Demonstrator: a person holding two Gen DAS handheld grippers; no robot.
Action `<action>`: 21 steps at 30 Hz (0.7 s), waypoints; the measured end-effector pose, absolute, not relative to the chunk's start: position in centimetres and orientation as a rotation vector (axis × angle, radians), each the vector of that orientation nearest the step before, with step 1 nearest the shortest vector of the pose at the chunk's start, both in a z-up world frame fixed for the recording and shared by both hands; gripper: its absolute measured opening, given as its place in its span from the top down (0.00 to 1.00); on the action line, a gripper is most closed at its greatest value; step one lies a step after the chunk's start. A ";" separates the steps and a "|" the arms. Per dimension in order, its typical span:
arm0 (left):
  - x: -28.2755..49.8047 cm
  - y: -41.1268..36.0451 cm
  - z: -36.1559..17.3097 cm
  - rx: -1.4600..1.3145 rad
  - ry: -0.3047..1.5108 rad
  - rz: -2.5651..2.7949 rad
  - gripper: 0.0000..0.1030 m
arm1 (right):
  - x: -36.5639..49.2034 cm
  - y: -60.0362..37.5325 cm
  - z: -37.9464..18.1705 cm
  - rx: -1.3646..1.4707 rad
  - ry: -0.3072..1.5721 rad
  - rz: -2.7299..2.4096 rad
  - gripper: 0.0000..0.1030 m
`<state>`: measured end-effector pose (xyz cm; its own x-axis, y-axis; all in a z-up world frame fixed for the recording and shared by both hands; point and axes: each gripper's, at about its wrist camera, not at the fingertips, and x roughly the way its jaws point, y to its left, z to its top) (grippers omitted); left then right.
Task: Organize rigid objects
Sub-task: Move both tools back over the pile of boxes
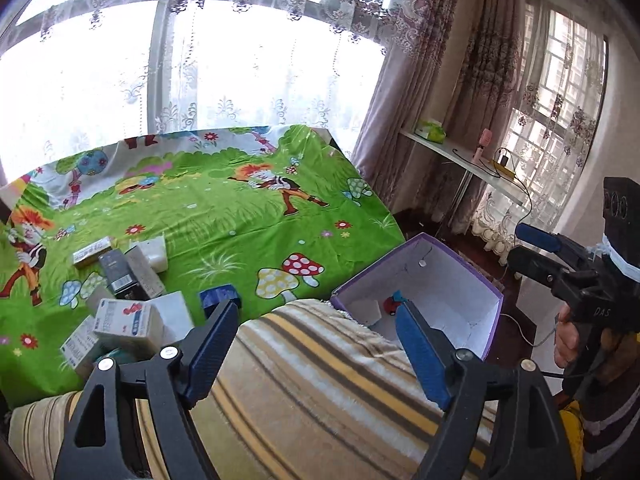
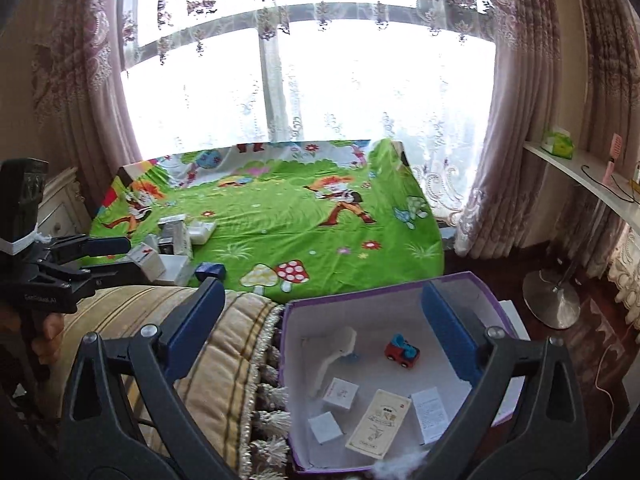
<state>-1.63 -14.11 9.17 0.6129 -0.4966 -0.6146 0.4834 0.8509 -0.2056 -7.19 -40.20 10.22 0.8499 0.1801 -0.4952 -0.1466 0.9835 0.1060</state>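
Bright daylight floods through a wide window (image 2: 304, 72) at 12 o'clock, veiled by sheer lace with purple flower motifs, and heavy patterned drapes (image 2: 532, 128) hang at 2 o'clock. A bed under a green cartoon sheet (image 2: 304, 232) fills the middle. At 3 o'clock a white shelf (image 2: 592, 184) runs along the wall above dark wooden floor (image 2: 500, 280).

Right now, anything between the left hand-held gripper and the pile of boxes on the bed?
Nothing visible. The left hand-held gripper is open and empty above the striped blanket; the pile of boxes lies just past its left finger on the green sheet, unobstructed.
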 end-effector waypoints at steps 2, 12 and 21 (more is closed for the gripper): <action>-1.9 -11.4 8.9 -0.085 0.721 -0.543 0.21 | -7.1 -38.9 10.5 0.056 0.523 0.212 0.03; -2.8 -0.8 6.2 -0.262 0.778 -0.375 0.21 | -5.5 -33.8 9.7 0.033 0.603 0.370 0.03; -2.5 3.4 4.7 -0.357 0.826 -0.316 0.21 | -1.8 -28.9 8.4 -0.010 0.755 0.439 0.03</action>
